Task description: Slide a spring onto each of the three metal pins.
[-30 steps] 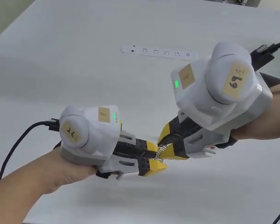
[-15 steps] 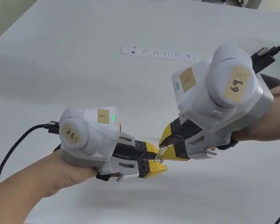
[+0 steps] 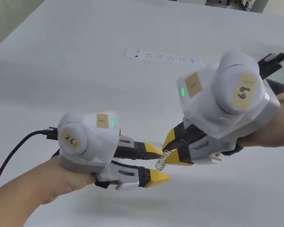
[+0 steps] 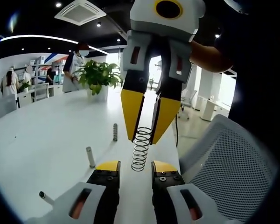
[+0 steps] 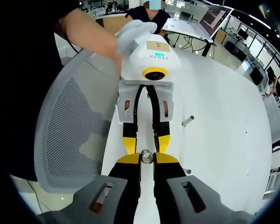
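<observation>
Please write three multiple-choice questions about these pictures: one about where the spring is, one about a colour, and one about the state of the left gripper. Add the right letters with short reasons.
1. Where is the spring?
A. lying on the table
B. between the jaws of the right gripper
C. already on a pin

2. What colour are the fingertips of both grippers?
A. red
B. blue
C. yellow

3. How do the jaws of the left gripper stand?
A. open
B. shut on the spring
C. shut on a pin

Answers:
1 B: in the left gripper view the right gripper's jaws clamp the spring's upper end.
2 C: all four tips are yellow in every view.
3 A: a gap shows on each side of the spring's lower end.
</observation>
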The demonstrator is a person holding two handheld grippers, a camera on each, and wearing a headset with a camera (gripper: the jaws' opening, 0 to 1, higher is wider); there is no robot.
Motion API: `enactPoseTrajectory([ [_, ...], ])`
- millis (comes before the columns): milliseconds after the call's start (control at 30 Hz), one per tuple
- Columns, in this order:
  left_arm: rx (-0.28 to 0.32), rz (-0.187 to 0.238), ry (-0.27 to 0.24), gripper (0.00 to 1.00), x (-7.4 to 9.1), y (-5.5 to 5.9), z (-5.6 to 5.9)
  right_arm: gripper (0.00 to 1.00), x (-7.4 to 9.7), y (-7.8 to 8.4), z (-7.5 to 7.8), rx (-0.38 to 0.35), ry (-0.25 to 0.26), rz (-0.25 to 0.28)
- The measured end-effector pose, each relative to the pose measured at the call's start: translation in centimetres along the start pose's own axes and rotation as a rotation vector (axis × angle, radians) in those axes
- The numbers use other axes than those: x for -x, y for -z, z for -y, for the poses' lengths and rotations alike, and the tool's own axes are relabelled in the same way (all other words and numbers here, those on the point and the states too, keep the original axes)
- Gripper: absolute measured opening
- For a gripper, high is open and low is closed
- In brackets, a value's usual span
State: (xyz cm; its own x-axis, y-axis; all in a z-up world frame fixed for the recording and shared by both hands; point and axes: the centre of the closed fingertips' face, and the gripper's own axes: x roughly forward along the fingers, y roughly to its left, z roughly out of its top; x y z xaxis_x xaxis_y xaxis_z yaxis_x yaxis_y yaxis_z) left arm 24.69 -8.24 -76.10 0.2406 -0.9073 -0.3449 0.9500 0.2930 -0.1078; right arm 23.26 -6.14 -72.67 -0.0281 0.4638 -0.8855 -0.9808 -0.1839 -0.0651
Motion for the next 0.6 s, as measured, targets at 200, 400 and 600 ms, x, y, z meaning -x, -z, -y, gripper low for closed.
enactPoseTrajectory([
  [200, 0.01, 0.002, -0.025, 0.23, 0.7, -0.1, -0.6, 0.06, 0.0, 0.1, 0.2, 0.004, 0.012, 0.002],
  [400, 0.025, 0.01, -0.052, 0.27, 1.4, -0.2, -1.1, 0.06, 0.1, 0.5, 0.5, 0.011, 0.03, -0.007],
  [600, 0.032, -0.001, -0.07, 0.31, 2.1, 0.1, -1.2, 0.06, 0.2, 0.7, 0.4, 0.007, 0.033, -0.007],
])
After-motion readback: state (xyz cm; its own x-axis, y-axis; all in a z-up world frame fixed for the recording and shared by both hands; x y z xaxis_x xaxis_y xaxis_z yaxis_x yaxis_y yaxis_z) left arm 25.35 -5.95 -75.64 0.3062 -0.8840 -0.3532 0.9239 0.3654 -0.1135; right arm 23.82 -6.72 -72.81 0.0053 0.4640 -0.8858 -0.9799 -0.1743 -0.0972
